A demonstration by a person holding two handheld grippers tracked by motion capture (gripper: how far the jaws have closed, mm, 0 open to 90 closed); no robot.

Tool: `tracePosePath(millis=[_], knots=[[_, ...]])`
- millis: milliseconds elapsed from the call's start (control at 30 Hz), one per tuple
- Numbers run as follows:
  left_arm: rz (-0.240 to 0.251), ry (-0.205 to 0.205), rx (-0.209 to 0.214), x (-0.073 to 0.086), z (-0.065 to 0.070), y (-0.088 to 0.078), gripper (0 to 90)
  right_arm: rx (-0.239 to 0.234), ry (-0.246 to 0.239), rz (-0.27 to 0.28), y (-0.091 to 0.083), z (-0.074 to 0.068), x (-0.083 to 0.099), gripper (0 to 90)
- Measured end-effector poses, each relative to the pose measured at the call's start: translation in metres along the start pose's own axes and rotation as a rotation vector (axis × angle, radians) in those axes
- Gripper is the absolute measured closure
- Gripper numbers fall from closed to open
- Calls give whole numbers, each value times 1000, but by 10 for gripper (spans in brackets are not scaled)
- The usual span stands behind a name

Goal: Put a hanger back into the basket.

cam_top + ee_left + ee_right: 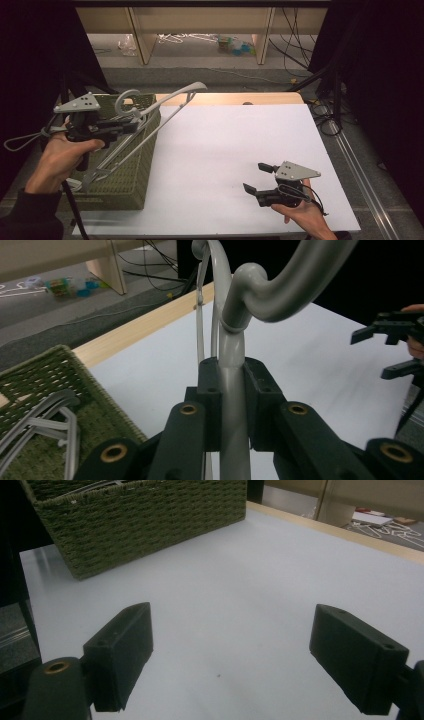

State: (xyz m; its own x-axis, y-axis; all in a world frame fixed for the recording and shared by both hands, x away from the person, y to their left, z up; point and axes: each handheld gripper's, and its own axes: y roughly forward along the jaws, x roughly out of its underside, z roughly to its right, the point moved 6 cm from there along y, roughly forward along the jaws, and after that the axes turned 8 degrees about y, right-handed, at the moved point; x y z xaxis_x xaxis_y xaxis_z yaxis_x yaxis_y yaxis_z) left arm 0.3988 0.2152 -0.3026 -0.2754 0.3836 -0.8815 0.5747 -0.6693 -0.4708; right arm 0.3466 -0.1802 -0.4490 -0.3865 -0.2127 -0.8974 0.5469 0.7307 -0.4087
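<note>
**A:** Why is the hanger (165, 102) sticking out of the basket (132, 175) at that slant?

**B:** I've got the left gripper (131, 125) clamped on it — jaws nearly closed on the grey stem just below the hook, as the left gripper view shows it pinched between the pads (212, 390). Holding it near the hook lets the long arms trail behind, so I judge it will clear the basket's rim without snagging the other hangers (47, 415) lying inside. Right now it sits tilted above the basket at the left of the tabletop (225, 150), one end low in the basket, the other reaching toward the far edge.

**A:** And the right gripper (257, 179)?

**B:** Jaws spread wide, nothing between them — it rests low over the near right part of the tabletop, well apart from the basket. In its own view both pads (122, 652) frame bare white surface, with the basket's woven wall beyond. I'd say I'm keeping it ready to take the hanger's free end.

**A:** Any labels or print?

**B:** None I can read — the hanger is plain grey, the basket plain green weave, and the clutter on the floor beyond is too small to make out.
</note>
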Motion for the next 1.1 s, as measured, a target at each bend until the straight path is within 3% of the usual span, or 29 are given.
tracePosePath(millis=[33,333,600,1100], knots=[[7,-8,-9,4,-8,-1,792,-1,1,3,0,0,0,179],[13,-49,-65,26,-43,-7,792,-2,4,1,0,0,1,172],[15,-62,-89,43,-61,-12,792,1,-3,29,0,0,0,162],[5,-98,-134,71,-88,-22,792,-9,-2,4,1,-1,2,162]])
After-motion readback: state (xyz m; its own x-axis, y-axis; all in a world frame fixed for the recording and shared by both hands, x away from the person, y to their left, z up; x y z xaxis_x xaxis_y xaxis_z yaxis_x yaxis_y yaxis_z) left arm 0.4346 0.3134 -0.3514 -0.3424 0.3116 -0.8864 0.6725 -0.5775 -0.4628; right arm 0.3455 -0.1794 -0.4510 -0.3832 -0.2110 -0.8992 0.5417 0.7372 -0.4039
